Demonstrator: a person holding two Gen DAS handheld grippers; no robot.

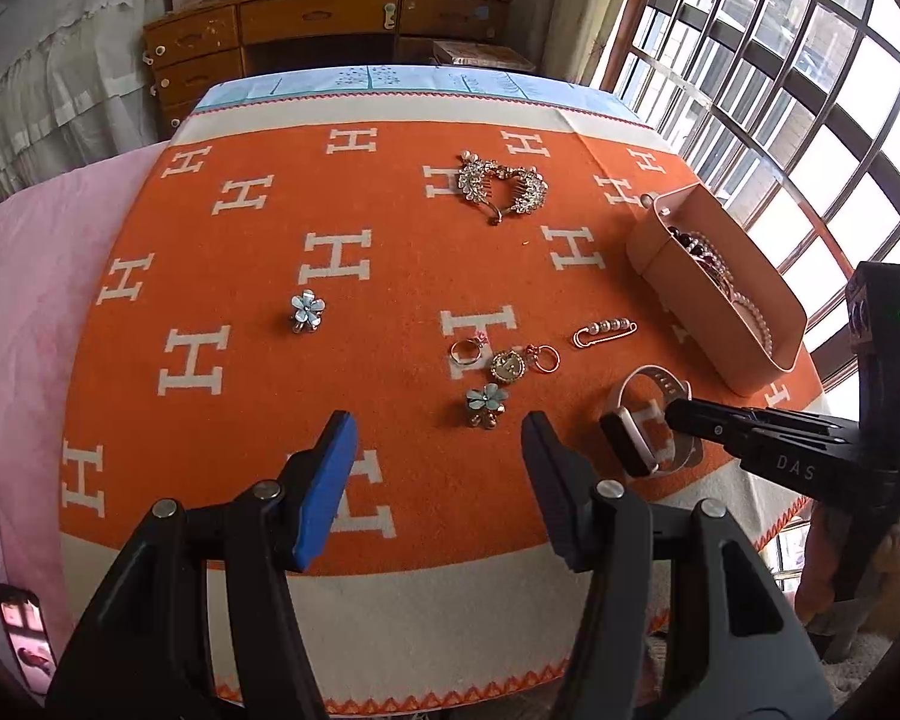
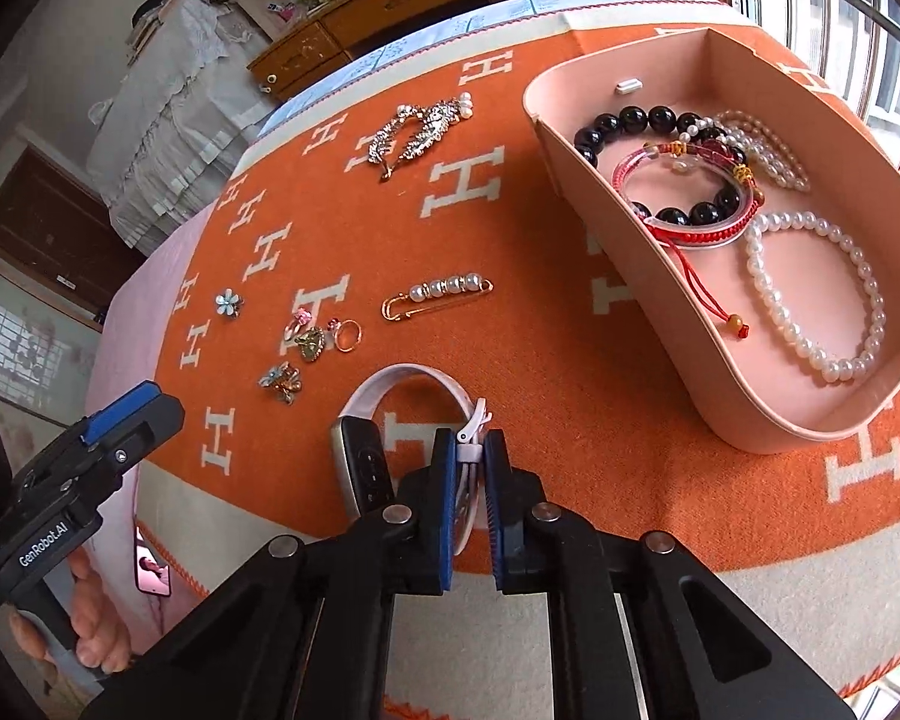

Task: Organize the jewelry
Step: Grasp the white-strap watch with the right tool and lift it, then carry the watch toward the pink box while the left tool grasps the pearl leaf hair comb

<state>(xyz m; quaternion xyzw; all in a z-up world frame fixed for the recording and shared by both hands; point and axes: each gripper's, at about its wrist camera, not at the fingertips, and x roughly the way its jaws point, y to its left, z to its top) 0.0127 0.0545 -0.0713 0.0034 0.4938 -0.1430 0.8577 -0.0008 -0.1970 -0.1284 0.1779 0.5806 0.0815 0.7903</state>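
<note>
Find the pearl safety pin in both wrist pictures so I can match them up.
Left wrist view: the pearl safety pin lies right of centre on the orange cloth, just left of the pink tray.
Right wrist view: the pearl safety pin lies near the centre, left of the pink tray.
Shared landmark: the white smartwatch, nearer the camera than the pin.

Right gripper (image 2: pixel 469 450) clamped on white strap of smartwatch (image 2: pixel 363 462) lying on orange cloth (image 2: pixel 540 330) — blue pads pressing band. Pink tray (image 2: pixel 648 276) just beyond, holding black bead bracelet (image 2: pixel 642 120), red cord bracelet (image 2: pixel 684 234), pearl strands (image 2: pixel 822 300). Pearl pin (image 2: pixel 438 294) between watch and brooch (image 2: pixel 417 132) — rings, flower clips left.
</note>
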